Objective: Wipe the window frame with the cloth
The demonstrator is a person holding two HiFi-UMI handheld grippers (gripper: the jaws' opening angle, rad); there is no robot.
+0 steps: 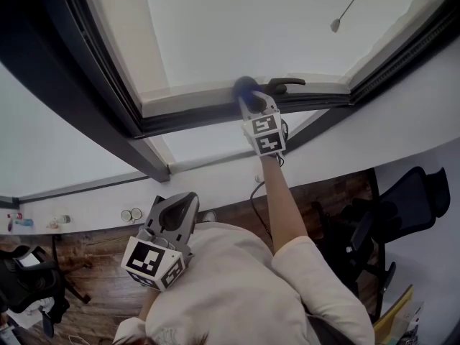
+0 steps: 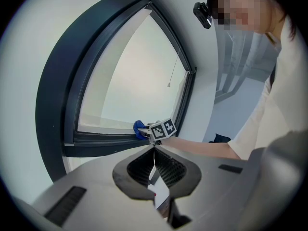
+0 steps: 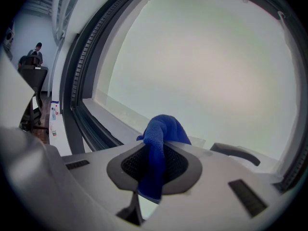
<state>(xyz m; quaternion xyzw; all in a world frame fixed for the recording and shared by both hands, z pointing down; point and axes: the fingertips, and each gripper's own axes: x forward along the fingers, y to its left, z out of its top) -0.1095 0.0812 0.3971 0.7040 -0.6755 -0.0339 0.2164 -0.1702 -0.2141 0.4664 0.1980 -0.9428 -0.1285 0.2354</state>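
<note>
The blue cloth (image 3: pixel 161 138) is clamped between the jaws of the right hand-held gripper (image 1: pixel 249 100), bunched at the tips and pressed on the window frame (image 1: pixel 208 117) toward 12 o'clock in the head view, just left of the window handle (image 1: pixel 286 85). The right arm stretches out straight to it. The left hand-held gripper (image 1: pixel 178 208) hangs near the chest at 7 o'clock, its jaws pressed together.

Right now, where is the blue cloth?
In the head view, the blue cloth is held by the right gripper, at the window frame beside the handle.
</note>
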